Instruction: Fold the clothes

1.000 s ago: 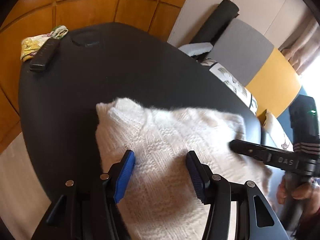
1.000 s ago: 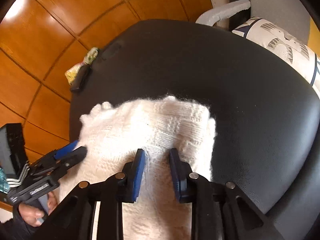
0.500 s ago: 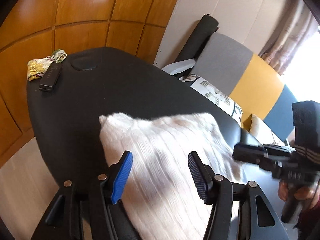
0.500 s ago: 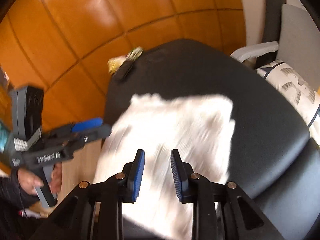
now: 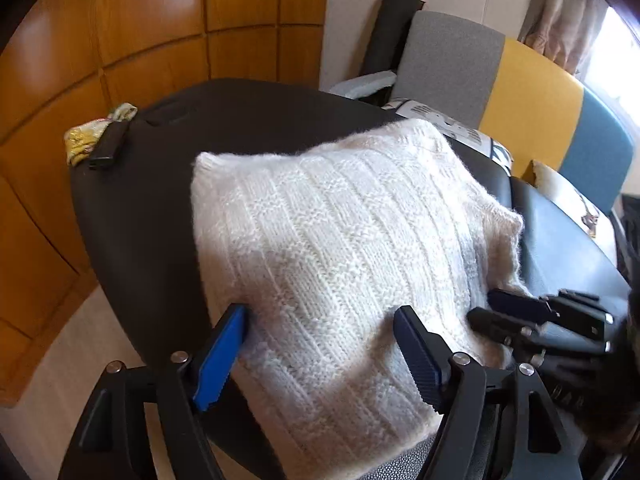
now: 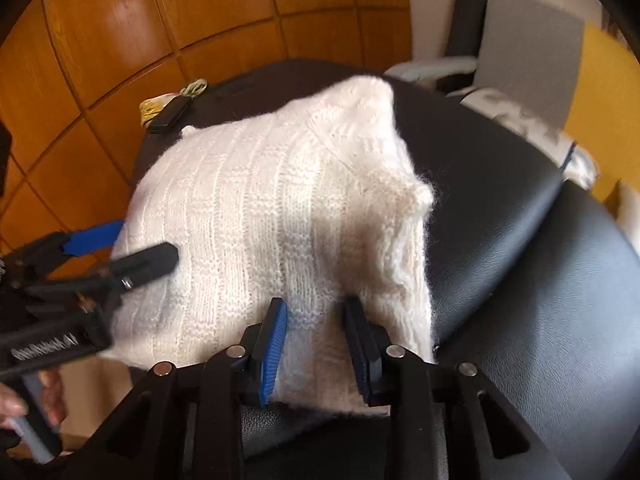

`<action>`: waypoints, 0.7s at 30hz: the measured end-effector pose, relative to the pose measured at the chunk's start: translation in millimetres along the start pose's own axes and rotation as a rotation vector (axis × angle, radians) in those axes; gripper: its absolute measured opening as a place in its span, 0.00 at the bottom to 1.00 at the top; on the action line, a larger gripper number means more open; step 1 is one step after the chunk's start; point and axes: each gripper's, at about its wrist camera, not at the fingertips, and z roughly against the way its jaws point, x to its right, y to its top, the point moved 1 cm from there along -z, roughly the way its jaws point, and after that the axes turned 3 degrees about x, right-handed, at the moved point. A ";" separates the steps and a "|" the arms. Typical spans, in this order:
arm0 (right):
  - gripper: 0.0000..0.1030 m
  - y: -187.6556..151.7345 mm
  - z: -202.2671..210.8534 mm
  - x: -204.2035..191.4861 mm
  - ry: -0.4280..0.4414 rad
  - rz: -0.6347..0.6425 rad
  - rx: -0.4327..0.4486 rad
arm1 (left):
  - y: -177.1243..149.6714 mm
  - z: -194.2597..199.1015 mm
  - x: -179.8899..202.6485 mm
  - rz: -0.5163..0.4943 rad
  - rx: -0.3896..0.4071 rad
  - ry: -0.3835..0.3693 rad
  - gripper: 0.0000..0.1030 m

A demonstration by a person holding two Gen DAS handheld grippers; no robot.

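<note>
A folded white knit sweater is tilted up off the black padded table, its far edge in the air. My right gripper is shut on a bunch of knit at the near right edge; the left wrist view shows it at the sweater's right side. My left gripper stands wide open across the near left edge. In the right wrist view the left gripper has its blue finger behind the cloth and its black finger over it.
A black remote lies on a patterned cloth at the table's far left corner. Wooden wall panels stand behind it. A grey, yellow and blue sofa with cushions runs along the right. A hand holds the left tool.
The sweater lay flat on the table a second ago; now it is raised and tilted, far edge up. Both grippers have drawn back and upward with it, their finger gaps unchanged.
</note>
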 end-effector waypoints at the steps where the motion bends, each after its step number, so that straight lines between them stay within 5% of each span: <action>1: 0.29 -1.5 2.0 -3.0 -0.014 -0.001 0.013 | 1.1 3.9 -1.9 0.018 0.003 0.004 0.74; 7: 0.36 11.1 34.1 -10.5 -0.006 -0.075 0.043 | 17.5 48.5 -6.9 0.030 0.088 0.052 0.77; 12: 0.36 23.8 77.5 -47.4 -0.109 -0.011 0.153 | 24.4 97.9 -12.5 0.030 0.196 0.102 0.99; 15: 0.36 28.8 96.9 -66.0 -0.194 0.020 0.198 | 26.3 121.1 -14.6 0.038 0.247 0.130 1.00; 18: 0.36 33.3 104.3 -74.3 -0.248 0.015 0.213 | 22.9 136.1 -27.8 0.107 0.260 0.022 0.99; 21: 0.36 37.6 105.9 -78.4 -0.293 0.008 0.232 | 24.9 142.7 -31.2 0.082 0.295 0.090 0.99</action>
